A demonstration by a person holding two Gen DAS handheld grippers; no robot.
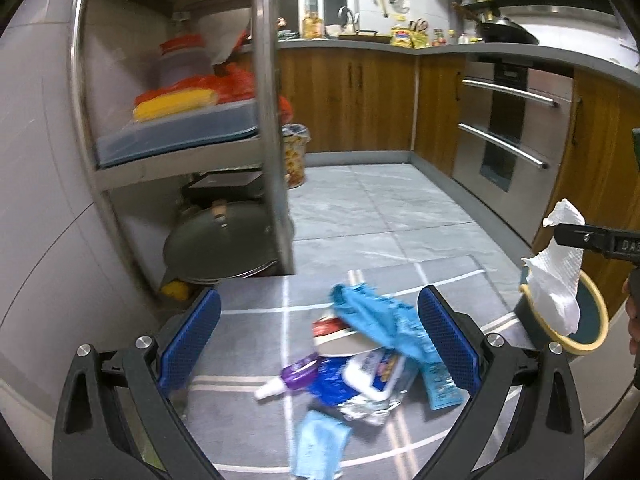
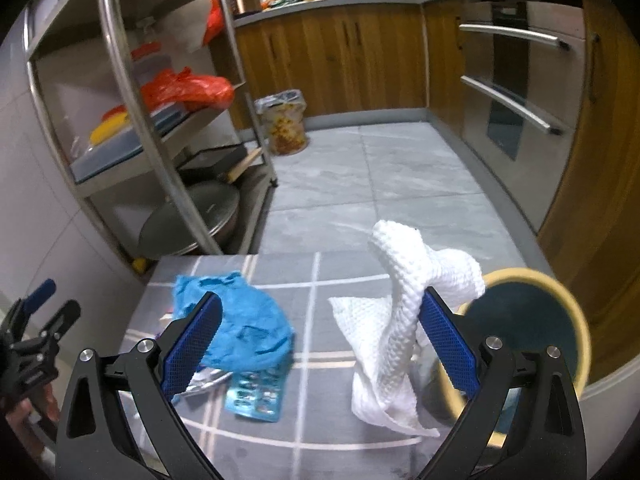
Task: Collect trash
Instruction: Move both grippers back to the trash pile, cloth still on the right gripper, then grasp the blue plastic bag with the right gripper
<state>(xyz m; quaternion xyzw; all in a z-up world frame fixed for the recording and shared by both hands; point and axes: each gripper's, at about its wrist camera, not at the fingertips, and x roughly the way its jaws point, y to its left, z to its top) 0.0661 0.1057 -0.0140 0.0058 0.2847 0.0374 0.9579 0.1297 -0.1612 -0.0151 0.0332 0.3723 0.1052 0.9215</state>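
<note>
Right wrist view showed the right gripper (image 2: 320,344) spread wide, a white paper towel (image 2: 396,320) draped against its right finger, above the round bin (image 2: 560,312) further right. Left of it lay a blue glove (image 2: 248,320). Left gripper (image 1: 320,340) was also spread, hovering over the trash pile (image 1: 360,372) on the mat (image 1: 248,332).

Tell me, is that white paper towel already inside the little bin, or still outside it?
Still outside. The paper towel dangles beside the right finger pad, above the yellow-rimmed bin.
</note>
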